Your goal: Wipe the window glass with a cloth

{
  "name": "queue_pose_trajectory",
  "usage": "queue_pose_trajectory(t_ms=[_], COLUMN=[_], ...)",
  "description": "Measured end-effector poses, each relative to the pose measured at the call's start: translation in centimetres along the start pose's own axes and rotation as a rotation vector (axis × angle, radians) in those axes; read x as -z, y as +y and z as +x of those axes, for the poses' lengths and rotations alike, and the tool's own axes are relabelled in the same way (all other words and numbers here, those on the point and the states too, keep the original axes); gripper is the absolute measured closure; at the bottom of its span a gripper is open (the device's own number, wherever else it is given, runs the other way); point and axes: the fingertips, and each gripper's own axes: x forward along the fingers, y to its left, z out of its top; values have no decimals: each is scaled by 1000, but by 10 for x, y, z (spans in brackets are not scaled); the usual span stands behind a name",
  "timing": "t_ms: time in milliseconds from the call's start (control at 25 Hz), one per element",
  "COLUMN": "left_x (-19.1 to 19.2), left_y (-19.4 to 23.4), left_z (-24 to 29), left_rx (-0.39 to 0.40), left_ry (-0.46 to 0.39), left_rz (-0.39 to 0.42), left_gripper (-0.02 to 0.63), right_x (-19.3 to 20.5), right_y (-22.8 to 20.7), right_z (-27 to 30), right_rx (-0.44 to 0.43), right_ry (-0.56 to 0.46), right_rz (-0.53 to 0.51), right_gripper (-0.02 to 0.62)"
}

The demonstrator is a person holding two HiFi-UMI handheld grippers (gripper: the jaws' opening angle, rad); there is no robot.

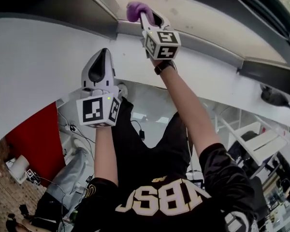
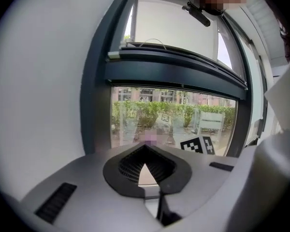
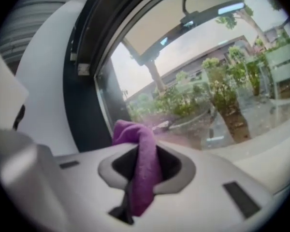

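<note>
While near glass [image 3: 208, 95], purple cloth [image 3: 141, 129] in right claw [image 3: 146, 153] (left claw [image 2: 145, 151] empty)

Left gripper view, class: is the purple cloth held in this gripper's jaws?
No, the left gripper has its jaws together on nothing, while the purple cloth sits clamped in the right gripper.

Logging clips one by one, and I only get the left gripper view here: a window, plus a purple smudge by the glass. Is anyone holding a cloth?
Observer: Yes. The right gripper is shut on a purple cloth; its own view shows that.
Operator: Where on the window?
Observer: Close to the glass, beside the dark frame; contact I cannot confirm.
Operator: And the other one?
Observer: The head view shows the left gripper lower than the right one, before the white wall.
</note>
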Motion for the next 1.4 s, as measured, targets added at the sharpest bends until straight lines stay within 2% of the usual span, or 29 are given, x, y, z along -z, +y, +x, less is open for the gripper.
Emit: queue_pose_trajectory(t_ms=[120,240,360,480,560,640,760,840,960,1200,1400], left_x=[4,17,31,42,45,47,48,47,47,40,38], left_y=[-58,-143,-226,-296,-332,-355,-360,-346,-304,-159,-46], left_z=[20,42,52,55,59,58,51,48,43,19,-5], left_rx=[67,189,274,359,410,440,430,405,356,189,86], left_ry=[-1,9,22,35,35,30,26,22,24,30,44], left_rz=[-21,-31,-44,-46,-44,-43,-56,-90,-114,-116,-90], left_gripper=[594,594,594,594,595,594,594,595,594,595,595], right_x=[-8,-21,-33,-33,-32,-33,-36,-41,-30,39,78], right_y=[-69,-164,-257,-341,-391,-429,-449,-435,-380,-196,-28], right_z=[-61,-147,-228,-305,-357,-401,-431,-421,-373,-211,-69], right_rx=[77,227,372,545,685,788,835,804,698,370,57], right_ry=[-12,-50,-87,-127,-171,-209,-249,-251,-197,22,134], right_rz=[37,108,163,310,401,435,461,439,404,405,347], right_gripper=[514,514,514,514,514,514,514,514,514,514,514])
